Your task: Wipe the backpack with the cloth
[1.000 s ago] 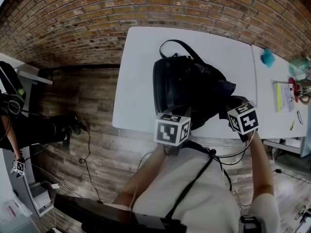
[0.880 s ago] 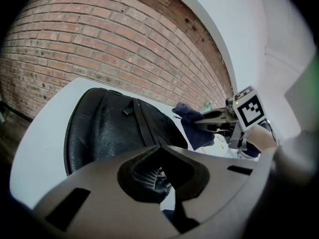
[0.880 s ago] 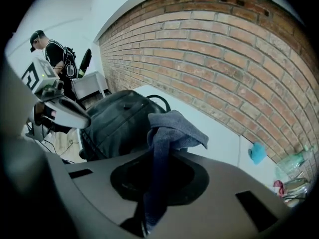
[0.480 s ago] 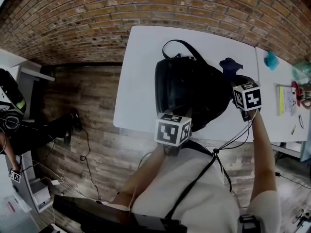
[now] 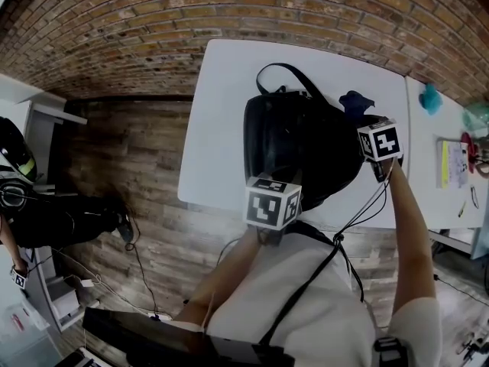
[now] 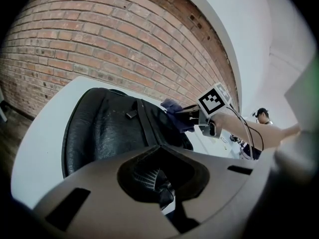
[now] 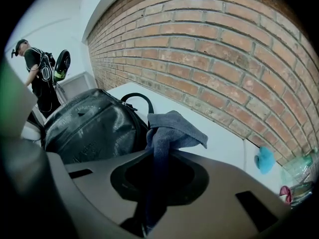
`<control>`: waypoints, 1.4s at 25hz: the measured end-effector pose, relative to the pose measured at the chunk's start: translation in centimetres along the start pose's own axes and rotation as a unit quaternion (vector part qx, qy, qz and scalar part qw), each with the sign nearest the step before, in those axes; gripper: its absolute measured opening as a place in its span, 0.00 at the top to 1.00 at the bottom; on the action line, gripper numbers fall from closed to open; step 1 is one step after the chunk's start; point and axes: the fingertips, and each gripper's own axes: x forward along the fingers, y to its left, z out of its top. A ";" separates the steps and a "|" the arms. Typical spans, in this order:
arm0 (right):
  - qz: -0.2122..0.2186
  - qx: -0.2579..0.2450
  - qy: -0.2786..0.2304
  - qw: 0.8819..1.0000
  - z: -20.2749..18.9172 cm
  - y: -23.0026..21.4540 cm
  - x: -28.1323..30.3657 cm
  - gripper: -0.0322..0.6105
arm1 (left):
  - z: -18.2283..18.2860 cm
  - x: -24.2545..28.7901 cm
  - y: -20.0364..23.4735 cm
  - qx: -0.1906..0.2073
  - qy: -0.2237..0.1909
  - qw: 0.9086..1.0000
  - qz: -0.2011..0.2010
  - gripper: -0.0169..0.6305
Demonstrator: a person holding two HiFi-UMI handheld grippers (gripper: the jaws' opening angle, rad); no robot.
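Observation:
A black leather backpack (image 5: 294, 140) lies on the white table (image 5: 221, 113), its carry handle toward the brick wall. My right gripper (image 5: 370, 125) is at the backpack's far right side, shut on a dark blue cloth (image 5: 354, 102) that bunches out ahead of the jaws. In the right gripper view the cloth (image 7: 172, 127) hangs out of my right gripper (image 7: 152, 198), with the backpack (image 7: 87, 126) to the left. My left gripper (image 5: 275, 193) is at the backpack's near edge, and the left gripper view shows that gripper (image 6: 158, 185) shut on a mesh part of the backpack (image 6: 107, 128).
A second white table (image 5: 428, 167) joins on the right and carries a teal object (image 5: 429, 98) and small items (image 5: 458, 151). A brick wall (image 5: 229, 10) runs behind both tables. A person in black (image 5: 46, 216) stands on the wood floor to the left.
My right gripper has carried the cloth from the backpack's near right edge away along its right side toward the wall. The left gripper has stayed put.

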 end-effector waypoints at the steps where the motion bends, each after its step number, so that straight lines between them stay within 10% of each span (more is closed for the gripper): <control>1: 0.001 0.002 0.004 1.000 -0.3 0.0 0.3 0.88 | 0.1 0.1 0.0 -0.001 0.001 1.000 0.000 0.97; 35: 0.033 0.017 0.033 0.999 -7.0 4.4 -3.9 0.88 | 1.0 0.1 0.1 0.003 -0.009 1.000 -0.009 0.97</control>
